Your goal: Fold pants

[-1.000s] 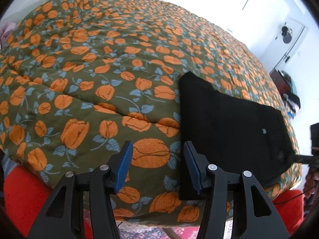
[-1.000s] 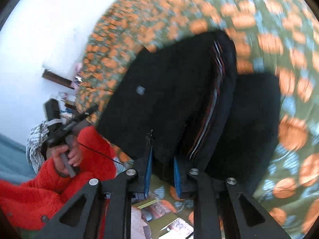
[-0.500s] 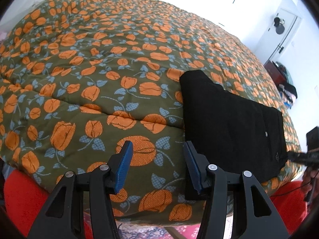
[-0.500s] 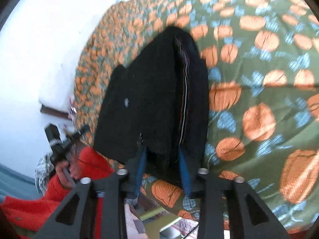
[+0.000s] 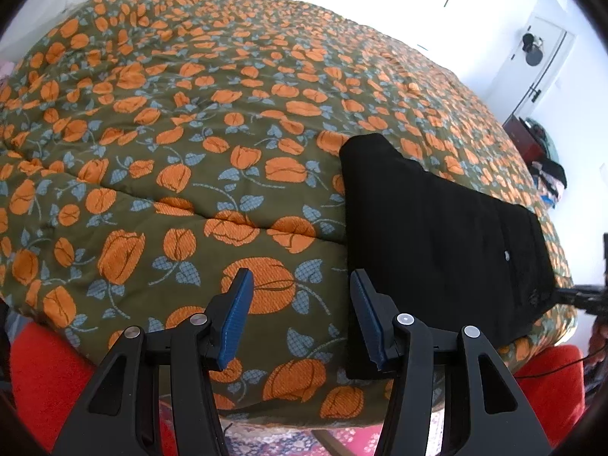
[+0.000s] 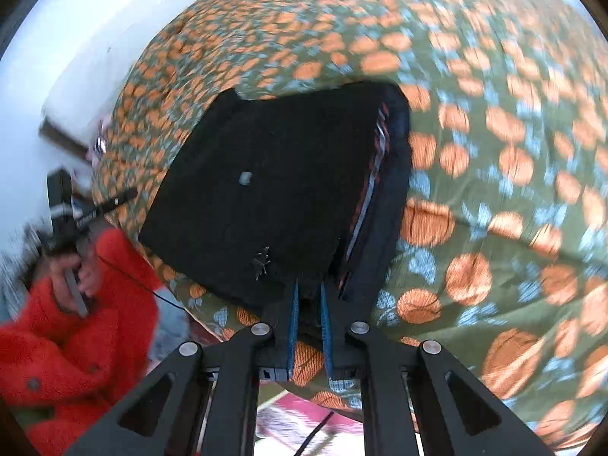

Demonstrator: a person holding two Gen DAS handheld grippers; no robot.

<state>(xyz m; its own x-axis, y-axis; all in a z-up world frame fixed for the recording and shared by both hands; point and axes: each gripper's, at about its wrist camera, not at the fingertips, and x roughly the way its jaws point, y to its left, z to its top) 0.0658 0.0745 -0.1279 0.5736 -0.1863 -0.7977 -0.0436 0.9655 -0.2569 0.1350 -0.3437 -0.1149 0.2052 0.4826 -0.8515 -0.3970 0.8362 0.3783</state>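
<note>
- The black pants point(image 5: 437, 228) are lying on the flowery bed cover point(image 5: 190, 133), close to the near edge of the bed, so both tools can reach them easily.
- They are looking already folded over once, because stripy inner layers are peeking out along one side in the right wrist view.
- The right gripper point(image 6: 308, 304) is pinching the near edge of the pants point(image 6: 273, 190), with its blue pads nearly together and dark cloth between them. I think it is grabbing this edge to lift it for another fold.
- The left gripper point(image 5: 300, 319) is hanging half open with nothing in it, just beside the pants' near corner.
- In the left wrist view, the long side of the pants is running from the near edge of the bed up and away towards the far right.
</note>
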